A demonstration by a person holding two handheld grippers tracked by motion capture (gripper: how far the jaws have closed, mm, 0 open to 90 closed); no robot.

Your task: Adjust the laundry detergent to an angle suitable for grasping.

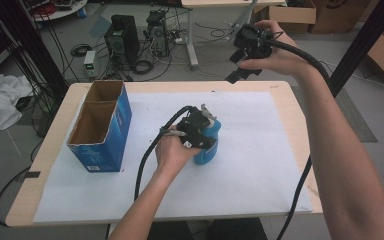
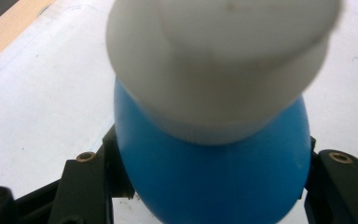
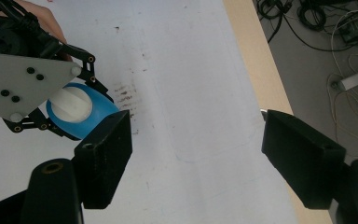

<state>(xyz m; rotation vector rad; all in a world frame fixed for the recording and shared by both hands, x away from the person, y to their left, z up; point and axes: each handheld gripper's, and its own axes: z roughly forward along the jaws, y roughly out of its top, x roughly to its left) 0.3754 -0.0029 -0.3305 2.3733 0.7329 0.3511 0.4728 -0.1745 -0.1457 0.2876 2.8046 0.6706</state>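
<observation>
A blue bottle (image 1: pixel 206 153) with a white cap (image 2: pixel 219 60) stands upright on the white paper sheet (image 1: pixel 252 150) in the middle of the table. My left gripper (image 1: pixel 200 134) is shut on the bottle (image 2: pixel 214 172), one black jaw against each side of its body. From above, the right gripper view shows the same bottle (image 3: pixel 101 111) under the left gripper's grey plate (image 3: pixel 23 84). My right gripper (image 1: pixel 234 66) hangs high over the table's far right edge. Its jaws stand wide apart, so the right gripper (image 3: pixel 196 149) is open with nothing between them.
An open blue cardboard box (image 1: pixel 105 135) with two empty compartments stands at the table's left. The wooden table (image 1: pixel 285 97) shows around the paper. Cables, computer cases and cardboard boxes crowd the floor beyond the far edge.
</observation>
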